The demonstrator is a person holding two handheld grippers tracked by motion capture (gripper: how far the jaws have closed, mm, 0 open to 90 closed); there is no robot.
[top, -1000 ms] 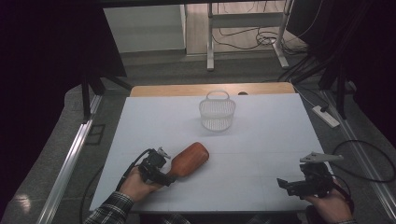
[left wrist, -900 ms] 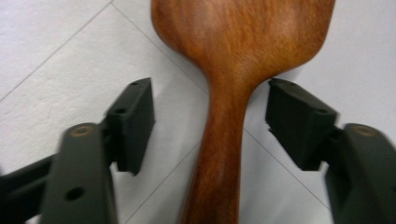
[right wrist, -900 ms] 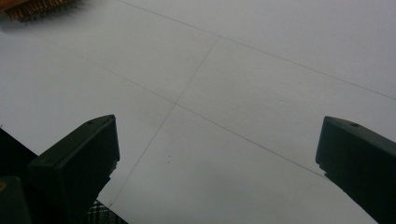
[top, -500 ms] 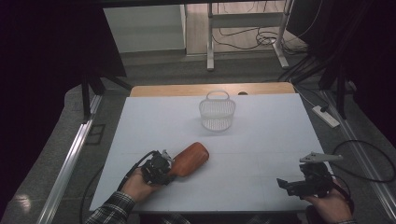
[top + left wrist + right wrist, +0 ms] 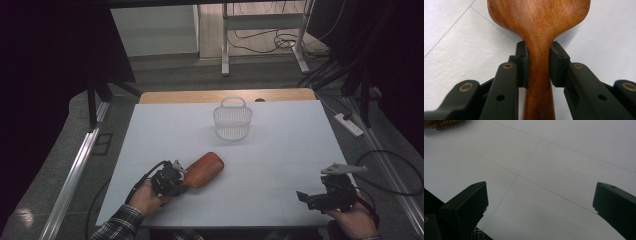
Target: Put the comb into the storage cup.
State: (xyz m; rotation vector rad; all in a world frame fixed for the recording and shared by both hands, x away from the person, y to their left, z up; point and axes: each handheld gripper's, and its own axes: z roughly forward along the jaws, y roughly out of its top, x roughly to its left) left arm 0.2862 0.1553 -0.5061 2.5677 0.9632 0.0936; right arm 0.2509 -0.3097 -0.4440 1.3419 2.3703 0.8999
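Note:
A brown wooden brush (image 5: 204,169) lies flat on the white table (image 5: 280,150), left of centre near the front, its broad head pointing away to the right. My left gripper (image 5: 181,176) is at its narrow handle. In the left gripper view both pads (image 5: 522,62) press on the neck of the brush (image 5: 539,15); the jaws have just been closing with the handle between them. My right gripper (image 5: 306,198) rests low at the front right, its jaws (image 5: 540,202) wide open over bare table. A bristly brown edge (image 5: 441,123) sits in the top left corner of the right gripper view.
A white mesh basket (image 5: 233,120) with a handle stands upright at the back centre of the table. A wooden strip (image 5: 200,96) runs along the far edge. A metal rail (image 5: 75,175) lies on the floor to the left, cables and a power strip (image 5: 350,125) to the right.
The left gripper's jaws have narrowed onto the brush handle. The brush and both hands have stayed where they were.

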